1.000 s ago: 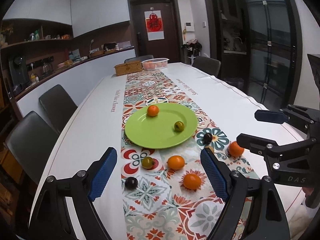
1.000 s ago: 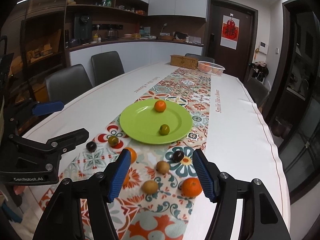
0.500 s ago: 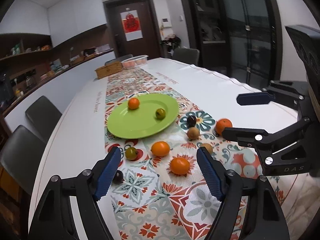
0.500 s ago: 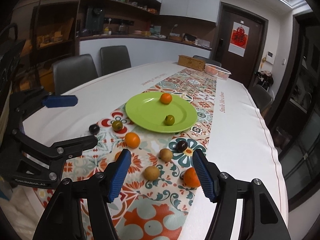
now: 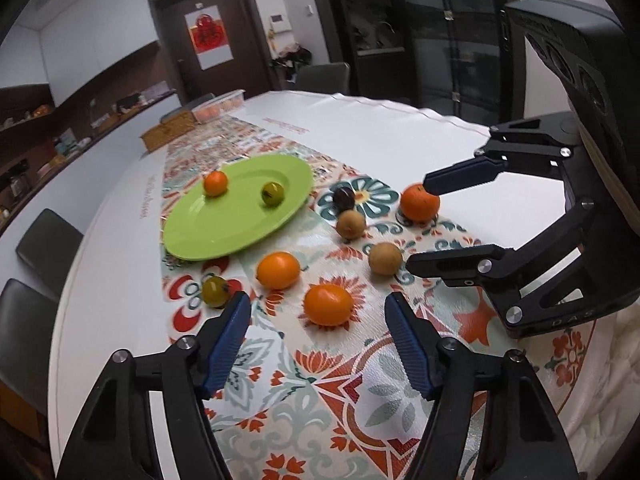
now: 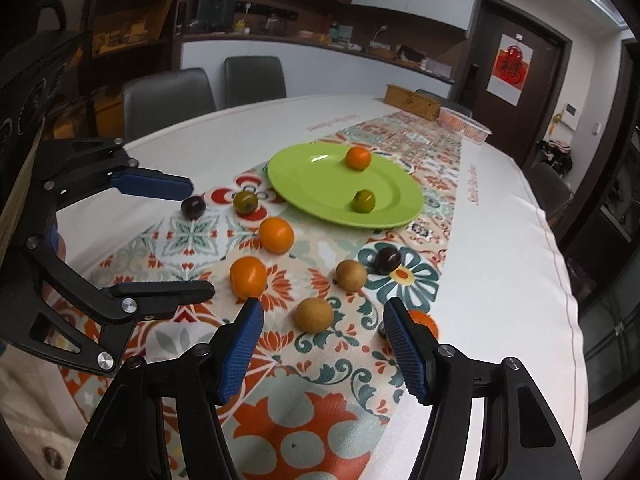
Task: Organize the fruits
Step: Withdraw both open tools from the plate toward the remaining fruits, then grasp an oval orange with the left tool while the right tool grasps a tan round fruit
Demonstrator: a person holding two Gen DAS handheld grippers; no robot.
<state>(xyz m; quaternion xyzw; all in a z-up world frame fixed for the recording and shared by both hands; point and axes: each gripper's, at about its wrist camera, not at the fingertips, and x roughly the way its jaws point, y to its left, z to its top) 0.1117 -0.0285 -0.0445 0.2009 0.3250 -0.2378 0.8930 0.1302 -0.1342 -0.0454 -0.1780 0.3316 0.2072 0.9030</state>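
A green plate [image 5: 188, 236] [image 6: 320, 176] on the patterned runner holds a small orange [image 5: 215, 183] and a green fruit [image 5: 272, 193]. Loose fruits lie in front of it: two oranges [image 5: 329, 304] [image 5: 278, 270], two brown fruits [image 5: 385, 258] [image 5: 351, 223], a dark plum [image 5: 344, 197], a green tomato [image 5: 216, 291] and an orange [image 5: 419, 203]. My left gripper [image 5: 318, 342] is open just short of the nearest orange. My right gripper [image 6: 324, 346] is open with a brown fruit [image 6: 314, 314] just ahead of its jaws; it also shows in the left wrist view [image 5: 420, 224].
A second dark plum [image 6: 193, 207] lies at the runner's left side. A wooden box [image 6: 412, 101] and a clear fruit container [image 6: 464, 125] stand at the table's far end. Chairs [image 6: 168, 96] line the far side. The table edge is close on the right [image 6: 568, 300].
Both grippers have moved down and forward toward the loose fruits; the left swung toward the nearest orange, the right toward the brown fruit. Both stay open.
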